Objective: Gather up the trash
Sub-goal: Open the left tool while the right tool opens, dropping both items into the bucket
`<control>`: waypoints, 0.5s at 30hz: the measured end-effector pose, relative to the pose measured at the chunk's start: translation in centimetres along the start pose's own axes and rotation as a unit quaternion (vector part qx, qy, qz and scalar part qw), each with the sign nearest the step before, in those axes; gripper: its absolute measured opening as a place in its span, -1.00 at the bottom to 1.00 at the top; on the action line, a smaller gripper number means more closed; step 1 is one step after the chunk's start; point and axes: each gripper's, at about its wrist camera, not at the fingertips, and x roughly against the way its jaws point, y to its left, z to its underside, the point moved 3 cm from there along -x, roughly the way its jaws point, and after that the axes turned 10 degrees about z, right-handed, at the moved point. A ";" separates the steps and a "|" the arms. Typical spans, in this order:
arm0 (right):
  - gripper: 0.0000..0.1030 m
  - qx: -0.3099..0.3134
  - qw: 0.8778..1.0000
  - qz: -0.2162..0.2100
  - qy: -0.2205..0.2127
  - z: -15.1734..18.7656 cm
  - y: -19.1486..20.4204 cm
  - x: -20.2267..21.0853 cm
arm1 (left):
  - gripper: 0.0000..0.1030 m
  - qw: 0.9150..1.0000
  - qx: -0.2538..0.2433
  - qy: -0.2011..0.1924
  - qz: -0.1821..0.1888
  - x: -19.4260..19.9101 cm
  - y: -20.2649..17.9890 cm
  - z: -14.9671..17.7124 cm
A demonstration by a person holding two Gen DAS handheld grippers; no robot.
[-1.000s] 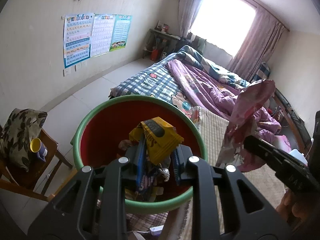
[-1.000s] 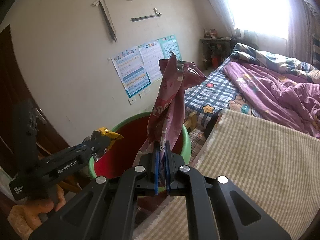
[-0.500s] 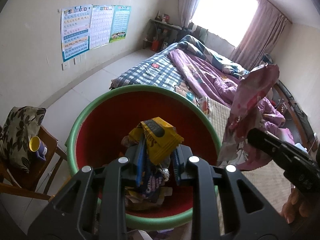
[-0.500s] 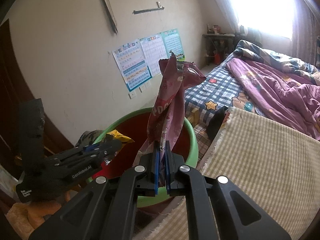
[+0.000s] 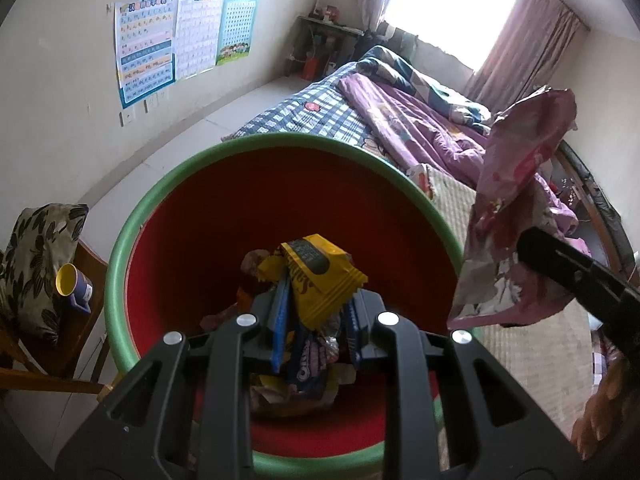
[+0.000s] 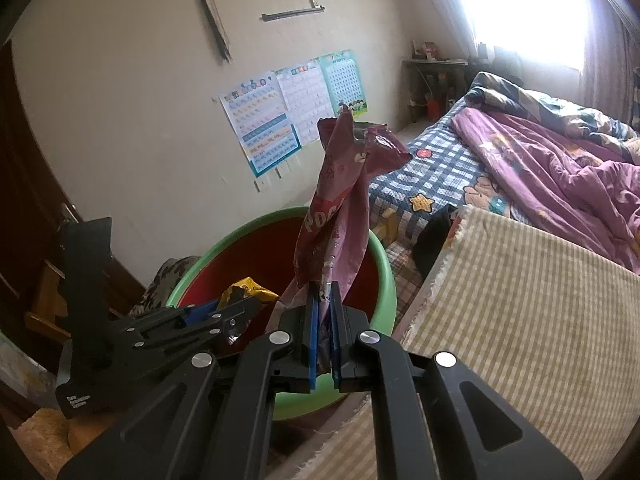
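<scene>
A red bin with a green rim (image 5: pixel 168 192) (image 6: pixel 380 256) holds several wrappers (image 5: pixel 308 364) at its bottom. My left gripper (image 5: pixel 316 320) is shut on a yellow snack wrapper (image 5: pixel 320 276) and holds it over the inside of the bin; it also shows in the right wrist view (image 6: pixel 236 308). My right gripper (image 6: pixel 325 308) is shut on a tall pink snack bag (image 6: pixel 340 208) at the bin's right rim. In the left wrist view the pink bag (image 5: pixel 516 216) hangs just right of the rim.
A striped mat (image 6: pixel 520 304) lies to the right of the bin. A bed with a purple quilt (image 5: pixel 416 124) is behind it. A wooden chair (image 5: pixel 84 316) with a floral cushion (image 5: pixel 36 264) and a yellow-blue cup (image 5: pixel 72 284) stands at the left.
Both grippers have moved closer to the bin. The left one with the yellow wrapper now sits lower over its inside. The pink bag has come up to the right rim.
</scene>
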 end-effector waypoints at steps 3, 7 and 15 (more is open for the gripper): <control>-0.90 0.003 1.000 0.000 0.002 0.0 0.2 -0.2 | -0.56 1.000 0.001 0.003 -0.002 -0.4 0.1 -0.1; -0.90 0.006 1.000 -0.003 0.009 0.2 0.4 -0.6 | -0.56 1.000 0.002 0.007 -0.007 -0.7 0.3 -0.1; -0.90 0.008 1.000 -0.007 0.018 0.5 0.6 -1.5 | -0.56 1.000 0.005 0.012 -0.017 -1.1 0.4 0.0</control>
